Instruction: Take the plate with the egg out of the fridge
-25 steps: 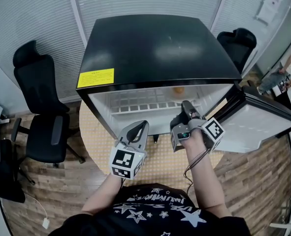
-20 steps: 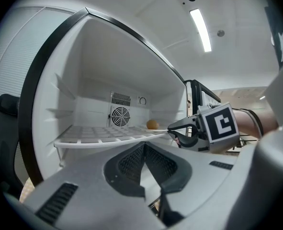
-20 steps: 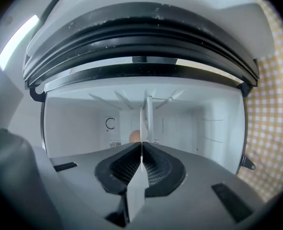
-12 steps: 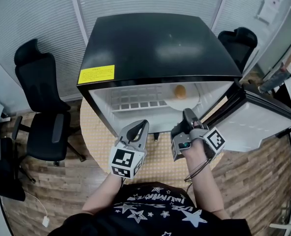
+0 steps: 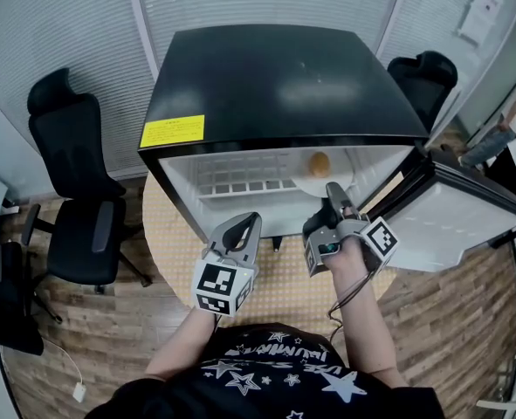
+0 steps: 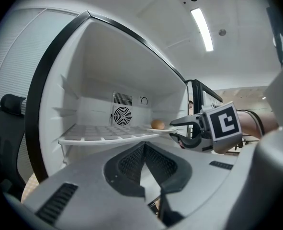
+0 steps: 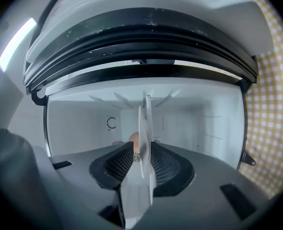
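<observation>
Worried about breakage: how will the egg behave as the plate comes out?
The egg lies loose on a shallow plate, so it likely rolls if tilted. The right gripper, jaws just opened, straddles the rim; a one-edge grip may let the plate tip.

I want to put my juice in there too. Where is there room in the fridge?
The wire shelf is bare from the left wall across to the plate. The right end is crowded: the plate holds the egg, and the right gripper, whose jaws have just been opening, has the plate's rim between them.
</observation>
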Motion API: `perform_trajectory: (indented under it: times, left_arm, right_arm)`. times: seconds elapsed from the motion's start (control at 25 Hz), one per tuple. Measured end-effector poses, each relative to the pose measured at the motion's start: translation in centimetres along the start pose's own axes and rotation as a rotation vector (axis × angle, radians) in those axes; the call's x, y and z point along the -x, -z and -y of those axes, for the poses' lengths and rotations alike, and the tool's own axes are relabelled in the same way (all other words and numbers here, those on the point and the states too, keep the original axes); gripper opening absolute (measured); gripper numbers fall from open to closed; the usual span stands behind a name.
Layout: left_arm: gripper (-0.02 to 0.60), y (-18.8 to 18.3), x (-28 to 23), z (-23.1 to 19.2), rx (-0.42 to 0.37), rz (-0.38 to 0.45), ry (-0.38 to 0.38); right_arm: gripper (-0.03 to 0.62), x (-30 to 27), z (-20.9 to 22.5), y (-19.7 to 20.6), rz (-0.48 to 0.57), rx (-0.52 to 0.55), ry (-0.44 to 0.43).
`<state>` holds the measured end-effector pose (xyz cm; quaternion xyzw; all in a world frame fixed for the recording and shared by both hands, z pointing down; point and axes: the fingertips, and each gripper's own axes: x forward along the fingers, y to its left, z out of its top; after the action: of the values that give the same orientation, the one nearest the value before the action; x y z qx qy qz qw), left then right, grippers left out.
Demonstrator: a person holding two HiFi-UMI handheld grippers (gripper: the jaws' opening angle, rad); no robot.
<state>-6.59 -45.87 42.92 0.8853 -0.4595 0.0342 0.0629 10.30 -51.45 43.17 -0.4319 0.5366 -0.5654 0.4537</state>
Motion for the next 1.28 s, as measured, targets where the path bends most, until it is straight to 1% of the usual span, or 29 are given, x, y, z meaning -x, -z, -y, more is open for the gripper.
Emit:
perform_trajectory:
  times: [0.04, 0.12, 0.24, 0.4, 0.56, 0.72, 0.92, 1.08, 1.28]
  left_arm:
    - [0.008, 0.0, 0.0, -0.1, 0.000, 0.000, -0.003]
    - [0.008, 0.0, 0.1, -0.1, -0.002, 0.000, -0.007]
    - [0.008, 0.1, 0.2, -0.6, -0.004, 0.001, -0.027]
    - [0.008, 0.4, 0.9, -1.2, 0.006, -0.007, -0.079]
    - [0.008, 0.5, 2.0, -0.4, 0.003, -0.025, -0.111]
    - [0.008, 0.4, 3.0, 1.0, -0.008, -0.028, -0.134]
    - [0.008, 0.5, 5.0, 3.5, -0.013, -0.036, -0.156]
    - [0.008, 0.6, 6.5, 6.1, -0.028, -0.040, -0.162]
    - [0.008, 0.5, 8.4, 9.3, -0.043, -0.036, -0.176]
  right_arm:
    - [0.115, -0.1, 0.2, -0.1, 0.004, -0.008, 0.004]
    - [0.061, 0.0, 0.3, -0.3, 0.014, 0.010, 0.014]
    - [0.052, 0.0, 0.3, -0.3, 0.011, 0.054, 0.023]
    - [0.049, 0.6, 0.2, 0.0, -0.007, 0.019, 0.008]
    - [0.046, 2.3, 0.1, 0.3, -0.023, -0.029, -0.011]
    - [0.043, 4.4, -0.1, 0.3, -0.055, -0.044, -0.025]
    - [0.043, 7.7, -0.2, 0.3, -0.102, -0.009, -0.026]
    - [0.044, 10.8, -0.3, 0.3, -0.140, -0.010, -0.021]
    - [0.043, 14.8, -0.6, 0.2, -0.193, 0.053, -0.025]
